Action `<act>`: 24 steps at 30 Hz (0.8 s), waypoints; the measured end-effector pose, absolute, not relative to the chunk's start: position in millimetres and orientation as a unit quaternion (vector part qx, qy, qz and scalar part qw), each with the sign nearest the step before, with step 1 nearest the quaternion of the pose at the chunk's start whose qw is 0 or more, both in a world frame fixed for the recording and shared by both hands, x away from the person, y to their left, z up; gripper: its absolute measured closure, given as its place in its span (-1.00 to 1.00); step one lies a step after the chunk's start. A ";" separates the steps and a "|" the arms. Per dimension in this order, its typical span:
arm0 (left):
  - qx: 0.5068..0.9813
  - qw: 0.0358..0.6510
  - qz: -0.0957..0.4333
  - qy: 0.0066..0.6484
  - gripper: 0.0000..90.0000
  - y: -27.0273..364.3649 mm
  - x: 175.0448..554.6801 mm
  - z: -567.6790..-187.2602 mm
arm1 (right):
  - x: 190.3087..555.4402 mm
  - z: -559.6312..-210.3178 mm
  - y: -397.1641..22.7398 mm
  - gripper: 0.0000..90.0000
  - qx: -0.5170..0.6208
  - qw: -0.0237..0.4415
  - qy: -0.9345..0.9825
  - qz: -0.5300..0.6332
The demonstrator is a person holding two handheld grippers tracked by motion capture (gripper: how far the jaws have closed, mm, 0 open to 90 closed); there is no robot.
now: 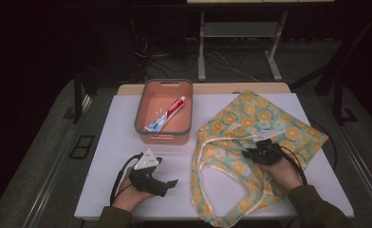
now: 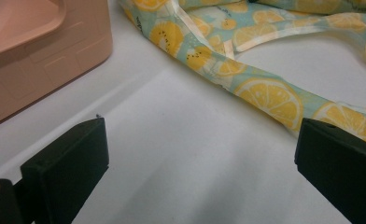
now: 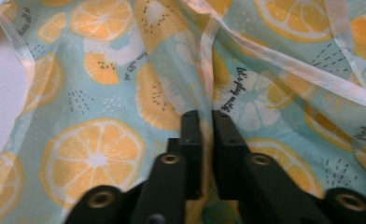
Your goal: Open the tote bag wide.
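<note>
white table (image 1: 117,123), approx central. fruit-print cloth bag (image 1: 250,118) spread over its 3 o'clock half, straps trailing toward 6. pink bin (image 1: 141,124) at 12 o'clock w/ toothpaste tube (image 1: 167,114) lying inside. right gripper (image 3: 206,122) sits on the bag near its middle, jaws pinched together on a fold of the fabric. left gripper (image 2: 197,154) at 7 o'clock over bare table, jaws wide apart, nothing between them, bag strap just beside.

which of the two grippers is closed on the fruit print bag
The right gripper: its jaws are pinched together on a fold of the fruit-print bag. The left gripper stands wide open over bare table.
</note>
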State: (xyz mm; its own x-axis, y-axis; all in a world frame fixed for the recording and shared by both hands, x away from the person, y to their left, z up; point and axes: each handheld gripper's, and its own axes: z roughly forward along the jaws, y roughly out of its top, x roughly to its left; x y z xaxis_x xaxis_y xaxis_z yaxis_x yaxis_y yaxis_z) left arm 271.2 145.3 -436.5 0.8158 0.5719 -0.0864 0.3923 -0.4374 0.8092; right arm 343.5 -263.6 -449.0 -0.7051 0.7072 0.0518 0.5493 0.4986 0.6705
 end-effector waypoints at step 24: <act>0.824 0.480 0.097 0.286 -0.97 149.6 283.0 -406.0 | 351.9 -399.7 -287.9 0.98 0.365 0.133 0.816 0.428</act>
